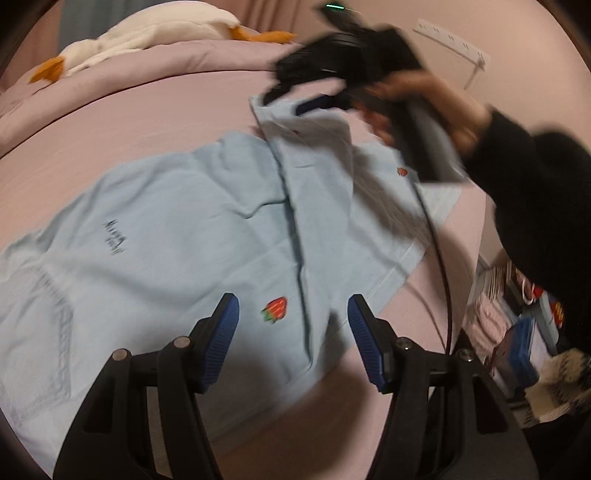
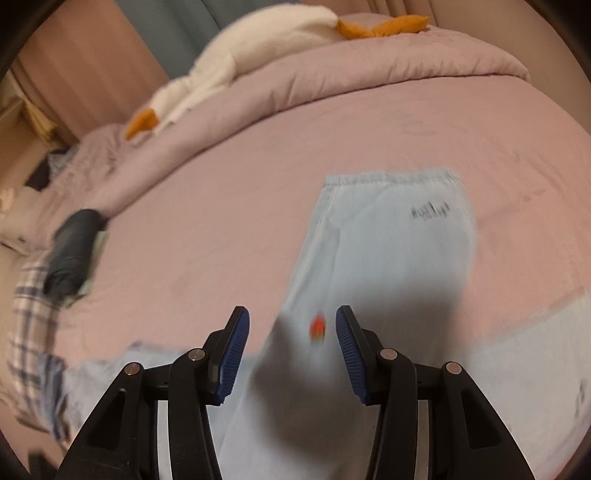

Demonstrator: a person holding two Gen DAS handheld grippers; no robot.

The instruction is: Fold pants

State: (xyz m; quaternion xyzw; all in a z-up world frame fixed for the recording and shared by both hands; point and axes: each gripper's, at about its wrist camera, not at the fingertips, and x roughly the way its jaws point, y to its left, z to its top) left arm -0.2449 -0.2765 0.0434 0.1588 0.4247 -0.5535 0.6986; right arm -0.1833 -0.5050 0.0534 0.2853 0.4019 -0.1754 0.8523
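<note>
The pants, light blue with small strawberry marks, lie spread on the pink bed, waistband toward the far left of the left wrist view and legs running right. The left gripper hovers above the cloth near one strawberry, its jaws spread wide and holding nothing. Right of it, one leg lies folded across the other, its hem up near the far edge of the garment. The right gripper is over that hem; it is blurred there, but its own view shows its jaws apart with no cloth between them, only the pants below. Judgement: the first lengthwise fold appears laid or nearly so, though the upper leg sits skewed and wrinkled and does not line up with the lower. Remaining, as far as can be told: squaring that leg, then the crosswise folds from hem to waistband. A plush goose rests on the duvet beyond, well apart from the work.
</note>
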